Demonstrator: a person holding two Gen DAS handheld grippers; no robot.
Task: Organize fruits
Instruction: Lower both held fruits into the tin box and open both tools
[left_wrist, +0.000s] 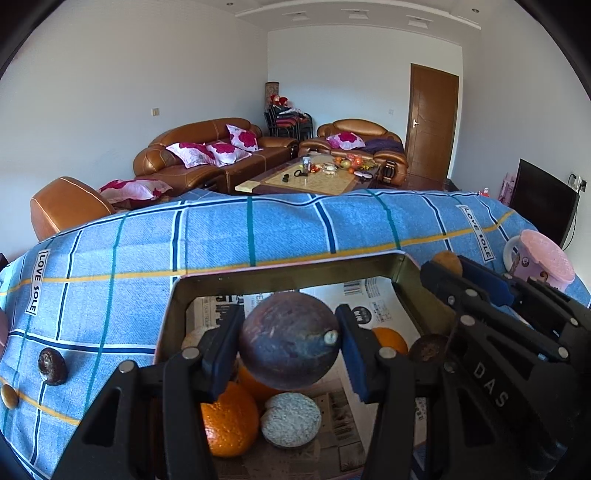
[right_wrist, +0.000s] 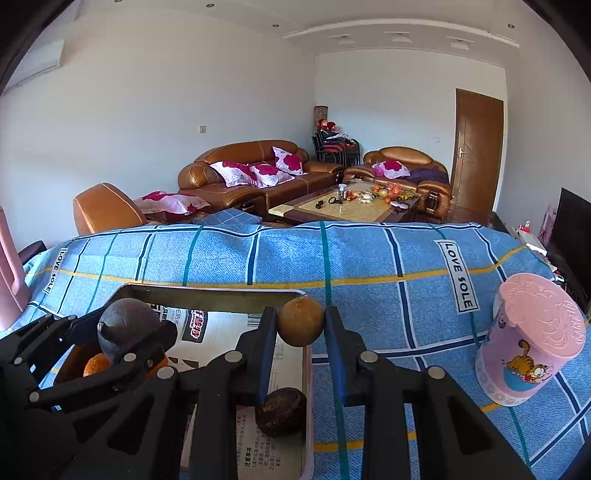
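Observation:
My left gripper is shut on a dark purple passion fruit and holds it above a metal tray lined with newspaper. In the tray lie an orange, a second orange, a pale rough fruit and a dark brown fruit. My right gripper is shut on a small brown fruit above the tray's right rim. A dark brown fruit lies below it in the tray. The left gripper with its passion fruit shows at the left.
The tray sits on a blue checked cloth. A dark fruit and a small brown one lie on the cloth at the left. A pink cup stands at the right. Sofas and a coffee table stand behind.

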